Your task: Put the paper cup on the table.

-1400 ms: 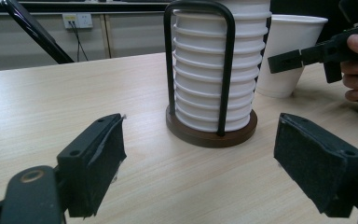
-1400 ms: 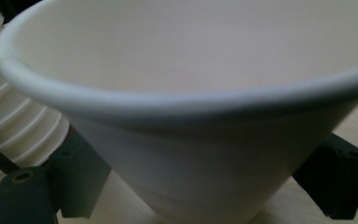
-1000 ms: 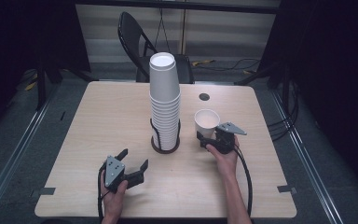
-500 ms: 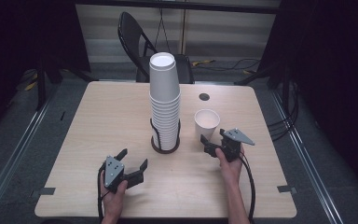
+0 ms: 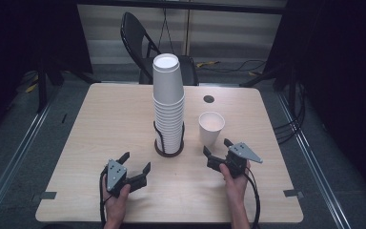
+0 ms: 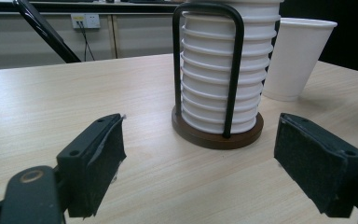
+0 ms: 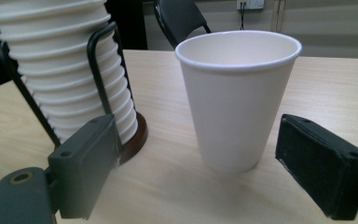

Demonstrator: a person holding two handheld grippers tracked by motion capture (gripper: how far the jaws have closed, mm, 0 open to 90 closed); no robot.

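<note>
Single white paper cup [image 5: 211,128], upright, open end up, empty, standing free right of frame centre, just beside tall cup stack [image 5: 168,105] in holder.

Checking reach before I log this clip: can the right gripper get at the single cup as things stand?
Probably yes. The right gripper is open and faces the single cup, which stands upright just ahead of it on bare table, apart from the cup stack.
</note>
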